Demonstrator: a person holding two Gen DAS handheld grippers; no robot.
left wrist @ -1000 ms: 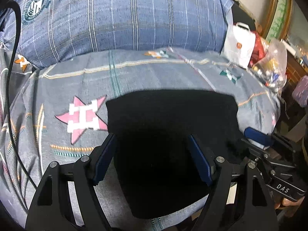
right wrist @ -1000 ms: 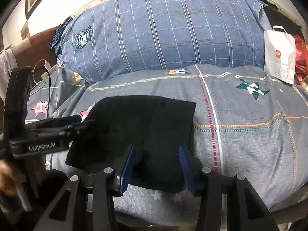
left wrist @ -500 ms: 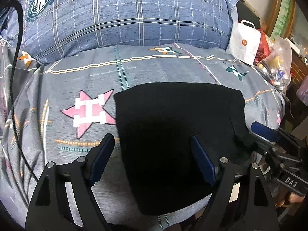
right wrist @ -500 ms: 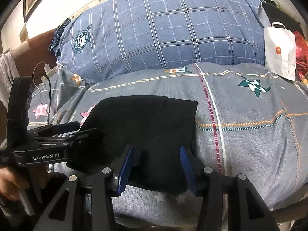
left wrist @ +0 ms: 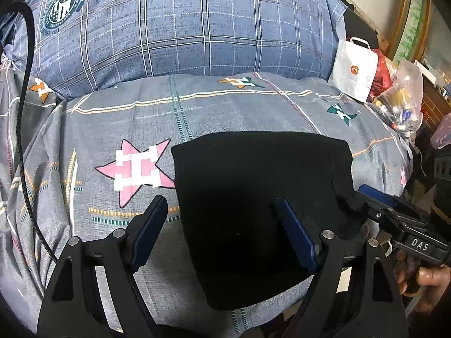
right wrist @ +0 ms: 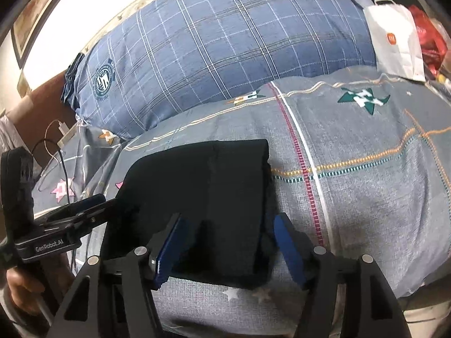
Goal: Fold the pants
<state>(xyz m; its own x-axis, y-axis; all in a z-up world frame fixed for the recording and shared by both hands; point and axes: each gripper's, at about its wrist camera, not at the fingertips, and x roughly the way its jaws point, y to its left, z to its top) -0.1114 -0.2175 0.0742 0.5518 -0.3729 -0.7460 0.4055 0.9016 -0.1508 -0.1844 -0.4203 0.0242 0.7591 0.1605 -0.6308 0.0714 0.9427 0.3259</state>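
The black pants (left wrist: 253, 197) lie folded into a compact rectangle on the grey patterned bedspread (left wrist: 112, 118); they also show in the right wrist view (right wrist: 203, 197). My left gripper (left wrist: 222, 225) is open and empty, its jaws spread over the near left part of the pants. My right gripper (right wrist: 225, 242) is open and empty, jaws astride the near right edge of the pants. The right gripper also shows at the right of the left wrist view (left wrist: 377, 197), beside the pants' right edge. The left gripper shows at the left of the right wrist view (right wrist: 84, 208).
A large blue plaid pillow (left wrist: 180, 28) lies across the head of the bed. A white paper bag (left wrist: 353, 70) and plastic bags of items (left wrist: 400, 104) sit at the far right. A black cable (left wrist: 22, 112) runs down the left side.
Both grippers have drawn back a little and risen from the pants. The right gripper's jaws have opened wider. The pants lie still, folded.
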